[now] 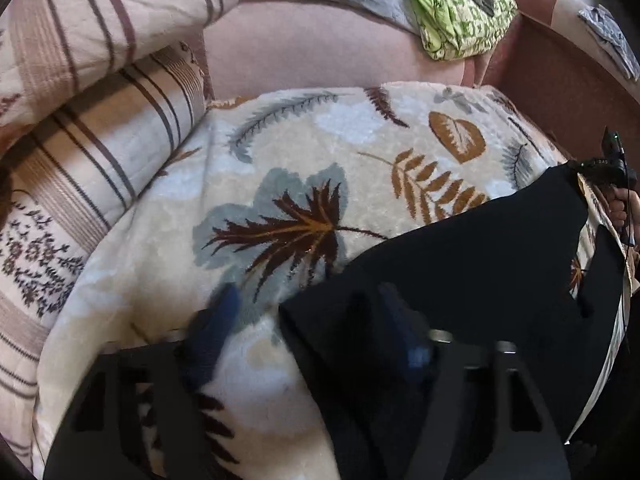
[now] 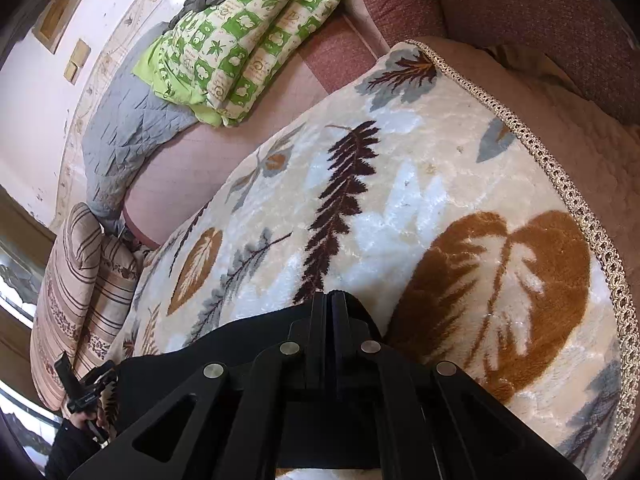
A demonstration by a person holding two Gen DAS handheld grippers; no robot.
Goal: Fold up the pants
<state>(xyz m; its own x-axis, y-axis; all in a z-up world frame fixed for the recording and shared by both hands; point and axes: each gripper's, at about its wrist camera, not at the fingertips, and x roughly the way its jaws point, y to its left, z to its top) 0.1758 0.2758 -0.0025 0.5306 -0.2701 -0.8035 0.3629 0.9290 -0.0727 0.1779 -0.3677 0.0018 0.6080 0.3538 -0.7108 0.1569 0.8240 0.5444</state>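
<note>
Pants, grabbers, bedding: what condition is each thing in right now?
Pants: black, lying rumpled on the leaf blanket, not yet neatly folded.
Left gripper: jaws apart, one finger over the pants edge, one over the blanket; nothing pinched.
Right gripper: jaws shut, at the pants' edge; whether cloth is caught, cannot tell.
Leaf blanket: spread flat.
Green quilt: folded, lying on the couch.
Striped pillow: propped beside the blanket.
</note>
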